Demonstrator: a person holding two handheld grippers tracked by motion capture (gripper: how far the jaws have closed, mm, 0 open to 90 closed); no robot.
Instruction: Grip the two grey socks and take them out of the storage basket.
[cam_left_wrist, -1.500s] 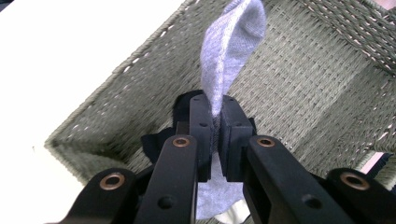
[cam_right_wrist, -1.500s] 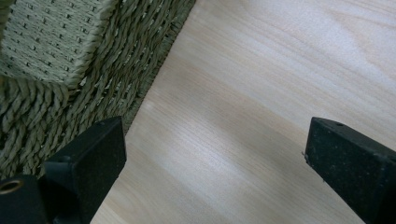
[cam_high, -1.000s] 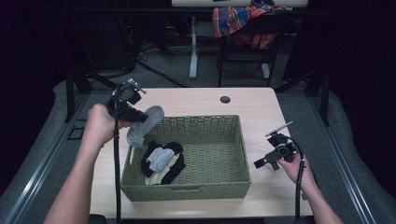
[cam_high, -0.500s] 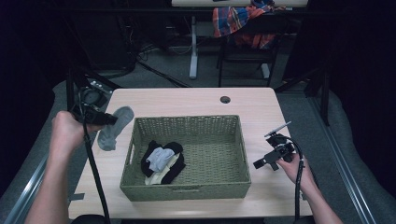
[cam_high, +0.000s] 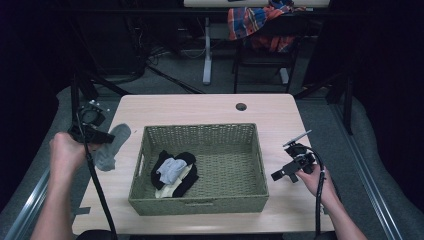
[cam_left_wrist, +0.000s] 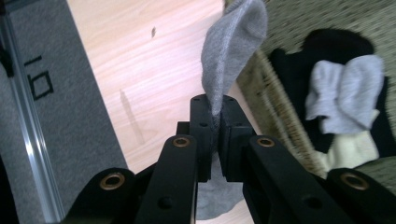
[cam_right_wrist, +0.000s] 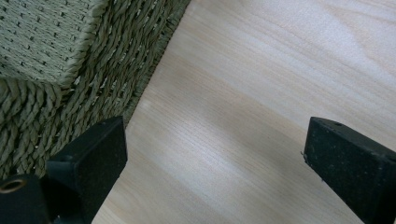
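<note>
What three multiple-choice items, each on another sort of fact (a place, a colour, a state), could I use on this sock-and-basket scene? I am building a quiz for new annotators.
1. Where is the grey sock?
A. In the basket
B. Held over the table, left of the basket
C. On the floor

2. What colour is the basket?
A. Green
B. Red
C. White

3. How do the right gripper's jaws stand?
A. Shut on a sock
B. Shut on nothing
C. Wide apart, with nothing between them

Key: 1 B, the left gripper pinches it beside the basket's wall. 2 A, its weave is olive green. 3 C, bare table shows between them.
</note>
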